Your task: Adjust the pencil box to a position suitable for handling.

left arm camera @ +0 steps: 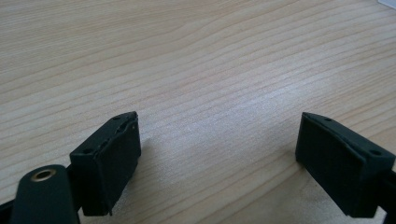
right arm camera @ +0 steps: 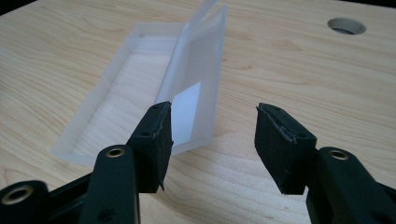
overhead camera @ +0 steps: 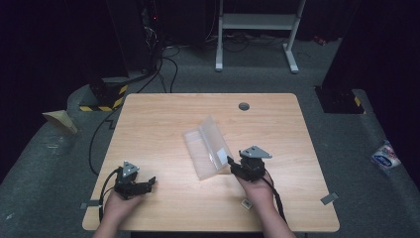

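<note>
a light wooden table [overhead camera: 163,124] is carrying an open clear plastic case [overhead camera: 207,147] lying near the tabletop's centre.

Two forearms come in from the near edge. The left hand [overhead camera: 119,202] sits low at the near left, holding the left gripper [overhead camera: 148,182] with its jaws pointing right and spread wide, nothing between them. The right hand [overhead camera: 257,191] is further right and a little farther in, holding the right gripper [overhead camera: 231,162] aimed up and to the left. Its jaws stand apart too, with a clear gap and nothing gripped. A cable trails back from each gripper along the wrist.
</note>
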